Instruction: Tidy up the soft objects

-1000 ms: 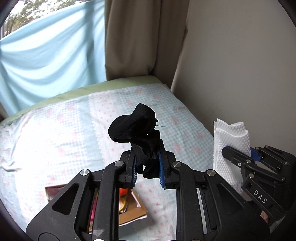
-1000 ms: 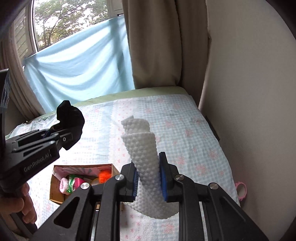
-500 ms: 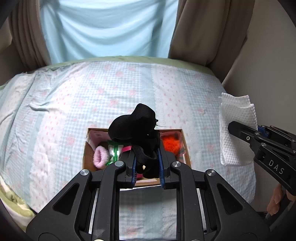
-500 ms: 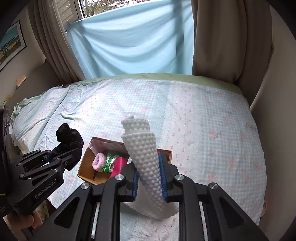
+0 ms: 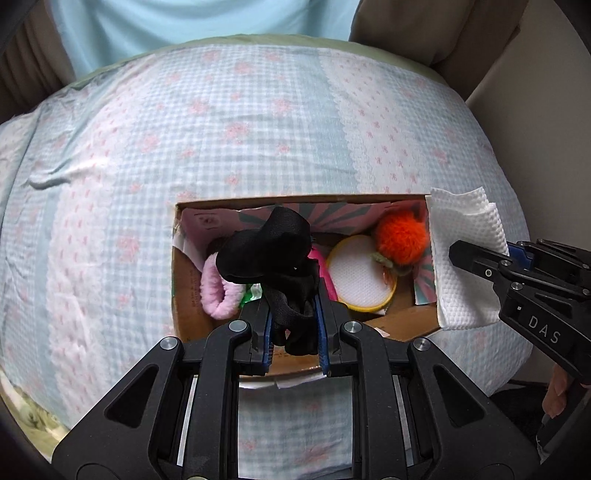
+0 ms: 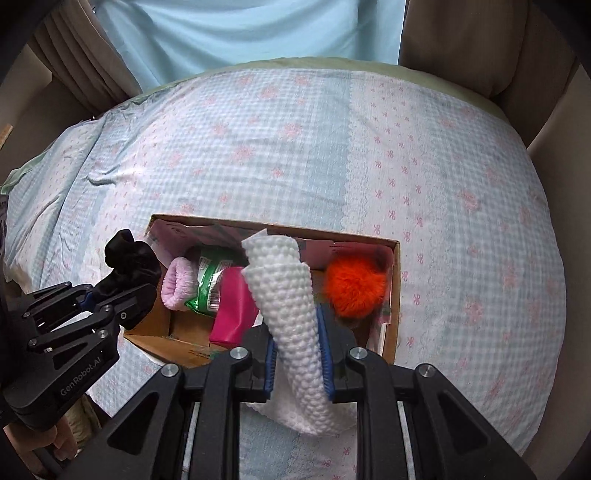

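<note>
My left gripper (image 5: pixel 294 328) is shut on a black scrunchie (image 5: pixel 271 254) and holds it above the open cardboard box (image 5: pixel 181 295). My right gripper (image 6: pixel 297 354) is shut on a white dimpled cloth (image 6: pixel 288 306) over the box's (image 6: pixel 393 291) near right part. The box holds a pink scrunchie (image 5: pixel 218 291), an orange pom-pom (image 5: pixel 400 238), a round white pad with a yellow rim (image 5: pixel 360 277), a green packet (image 6: pixel 208 280) and a pink pouch (image 6: pixel 234 310). The right gripper with the cloth (image 5: pixel 465 266) also shows in the left wrist view, and the left gripper with the black scrunchie (image 6: pixel 127 264) in the right wrist view.
The box lies on a bed with a blue checked, pink-flowered sheet (image 5: pixel 221 129). A light blue cloth (image 6: pixel 258 33) hangs behind the bed, with beige curtains (image 6: pixel 461 44) at both sides. A wall (image 5: pixel 535 92) is close on the right.
Both grippers have swung from facing the wall and window down toward the bed and come closer to the box. The scrunchie and the cloth stay gripped.
</note>
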The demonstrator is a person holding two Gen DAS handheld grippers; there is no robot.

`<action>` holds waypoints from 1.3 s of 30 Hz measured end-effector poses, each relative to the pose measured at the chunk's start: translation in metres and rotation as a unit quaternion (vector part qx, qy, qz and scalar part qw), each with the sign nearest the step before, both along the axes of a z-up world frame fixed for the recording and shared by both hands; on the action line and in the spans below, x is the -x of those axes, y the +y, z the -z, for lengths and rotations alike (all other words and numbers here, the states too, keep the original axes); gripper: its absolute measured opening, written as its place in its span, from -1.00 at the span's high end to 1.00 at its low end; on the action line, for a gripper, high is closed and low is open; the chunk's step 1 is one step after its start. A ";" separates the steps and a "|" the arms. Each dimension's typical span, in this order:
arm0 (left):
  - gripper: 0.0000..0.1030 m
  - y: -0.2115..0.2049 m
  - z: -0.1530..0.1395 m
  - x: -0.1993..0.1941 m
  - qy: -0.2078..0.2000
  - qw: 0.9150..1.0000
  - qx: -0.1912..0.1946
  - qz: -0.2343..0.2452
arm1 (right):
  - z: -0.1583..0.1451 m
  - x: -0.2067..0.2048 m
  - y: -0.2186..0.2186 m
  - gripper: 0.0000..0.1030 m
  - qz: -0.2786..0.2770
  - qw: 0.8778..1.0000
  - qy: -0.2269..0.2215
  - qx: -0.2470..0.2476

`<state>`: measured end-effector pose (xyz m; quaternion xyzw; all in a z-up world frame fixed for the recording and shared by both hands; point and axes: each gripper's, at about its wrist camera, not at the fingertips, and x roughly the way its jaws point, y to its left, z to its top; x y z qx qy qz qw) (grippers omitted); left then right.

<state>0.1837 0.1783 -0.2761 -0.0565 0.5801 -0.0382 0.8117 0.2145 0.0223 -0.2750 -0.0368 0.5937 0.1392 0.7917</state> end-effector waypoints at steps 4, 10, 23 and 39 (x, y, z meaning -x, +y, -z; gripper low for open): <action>0.69 0.008 0.036 -0.019 0.031 0.999 0.000 0.023 | 0.034 -0.009 0.007 0.64 0.013 0.999 0.032 0.011; 0.69 0.007 0.061 -0.032 0.059 0.997 0.005 0.047 | 0.054 -0.017 0.012 0.64 0.019 0.998 0.053 0.015; -0.99 -0.003 0.052 -0.005 0.028 0.994 -0.036 0.103 | 0.065 -0.028 0.000 -1.00 0.071 0.995 0.063 -0.012; -0.99 0.000 0.030 0.024 0.017 0.999 -0.034 0.027 | 0.041 -0.006 -0.018 -1.00 0.056 0.997 0.049 -0.037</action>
